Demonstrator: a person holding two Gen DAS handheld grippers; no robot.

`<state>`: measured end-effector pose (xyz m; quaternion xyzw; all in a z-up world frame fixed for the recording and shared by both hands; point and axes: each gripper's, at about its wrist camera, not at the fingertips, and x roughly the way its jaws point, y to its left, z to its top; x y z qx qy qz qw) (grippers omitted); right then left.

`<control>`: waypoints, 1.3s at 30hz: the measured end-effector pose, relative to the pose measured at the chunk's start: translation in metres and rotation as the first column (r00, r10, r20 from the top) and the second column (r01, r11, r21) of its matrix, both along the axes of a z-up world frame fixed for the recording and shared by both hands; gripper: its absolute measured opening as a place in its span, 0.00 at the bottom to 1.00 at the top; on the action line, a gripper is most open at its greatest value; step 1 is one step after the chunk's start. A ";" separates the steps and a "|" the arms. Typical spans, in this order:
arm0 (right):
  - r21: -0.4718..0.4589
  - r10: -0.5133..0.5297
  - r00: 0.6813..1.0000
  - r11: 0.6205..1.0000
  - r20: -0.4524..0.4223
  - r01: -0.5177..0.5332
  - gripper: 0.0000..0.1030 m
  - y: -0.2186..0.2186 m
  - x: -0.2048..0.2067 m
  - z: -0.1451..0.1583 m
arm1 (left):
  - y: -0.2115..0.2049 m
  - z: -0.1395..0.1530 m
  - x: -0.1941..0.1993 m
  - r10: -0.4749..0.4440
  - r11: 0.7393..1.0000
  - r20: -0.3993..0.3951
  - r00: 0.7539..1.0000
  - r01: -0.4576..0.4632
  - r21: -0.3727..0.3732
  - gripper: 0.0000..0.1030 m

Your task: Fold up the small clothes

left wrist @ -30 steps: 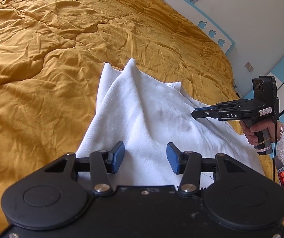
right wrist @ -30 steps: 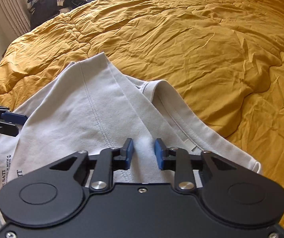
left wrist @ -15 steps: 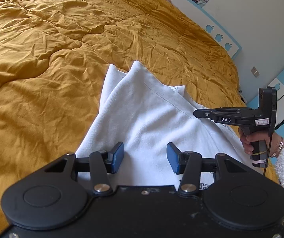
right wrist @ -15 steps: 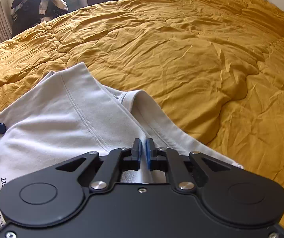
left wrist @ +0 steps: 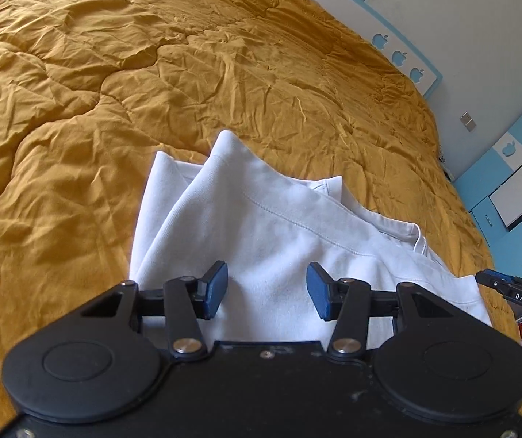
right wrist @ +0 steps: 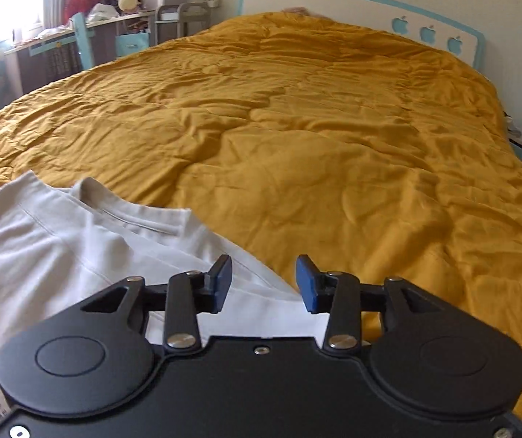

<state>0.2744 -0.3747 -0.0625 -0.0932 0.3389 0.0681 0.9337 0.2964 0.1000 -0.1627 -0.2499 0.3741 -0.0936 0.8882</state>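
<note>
A white T-shirt lies partly folded on the mustard-yellow quilt, its folded sleeve pointing away from me. My left gripper is open and empty just above the shirt's near part. The shirt also shows in the right wrist view, collar at the top and printed text at the left edge. My right gripper is open and empty over the shirt's right edge. The right gripper's tip also shows at the right edge of the left wrist view.
The quilt covers a large bed. A white and blue headboard with apple cutouts stands at the far end. A desk and a chair with clutter stand beyond the bed's left side.
My right gripper was shut on the shirt half a second ago; it has let go, opened and drawn back to the shirt's right edge. My left gripper stayed open.
</note>
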 end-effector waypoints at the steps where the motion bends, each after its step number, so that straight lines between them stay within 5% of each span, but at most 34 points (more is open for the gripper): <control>1: -0.005 -0.019 1.000 1.000 -0.019 0.019 0.39 -0.012 -0.002 -0.004 | 0.000 0.000 0.000 0.001 1.000 0.002 1.000 -0.001 0.003 0.49; 9: -0.038 -0.093 0.994 0.995 -0.056 0.091 0.41 -0.028 0.003 -0.033 | -0.008 0.002 -0.002 -0.011 0.998 0.003 1.000 0.010 0.068 0.49; 11: -0.004 -0.077 0.996 0.997 -0.055 0.077 0.13 -0.027 0.000 -0.035 | -0.007 0.001 -0.002 -0.010 0.998 0.004 1.000 0.010 0.069 0.50; 18: 0.059 -0.206 0.978 0.977 -0.028 0.207 0.07 -0.045 -0.004 -0.034 | -0.004 -0.006 -0.006 0.015 0.996 0.011 1.000 -0.016 0.093 0.49; 21: 0.011 -0.198 0.979 0.980 -0.050 0.199 0.08 -0.041 -0.002 -0.045 | -0.010 0.001 -0.004 -0.005 0.991 0.009 1.000 0.004 0.134 0.49; 23: 0.007 -0.213 0.977 0.977 -0.008 0.213 0.26 -0.036 -0.005 -0.040 | -0.012 0.012 -0.006 -0.014 0.991 0.023 1.000 0.011 0.136 0.49; 25: 0.045 -0.245 0.969 0.969 0.042 0.243 0.32 -0.033 -0.015 -0.027 | -0.016 0.021 -0.008 -0.031 0.987 0.046 0.998 0.024 0.160 0.49; 30: 0.218 -0.147 0.986 0.968 0.082 0.126 0.34 -0.011 -0.068 0.008 | -0.028 0.033 -0.012 -0.058 0.973 0.051 0.997 0.045 0.225 0.50; 34: 0.259 -0.073 0.997 0.964 0.035 0.061 0.39 0.009 -0.118 0.004 | -0.027 0.032 -0.015 -0.048 0.976 0.038 0.998 0.039 0.214 0.50; 39: 0.237 -0.120 0.990 0.962 -0.069 0.133 0.40 0.006 -0.157 -0.022 | -0.024 0.026 -0.018 -0.038 0.973 0.011 0.999 0.034 0.228 0.50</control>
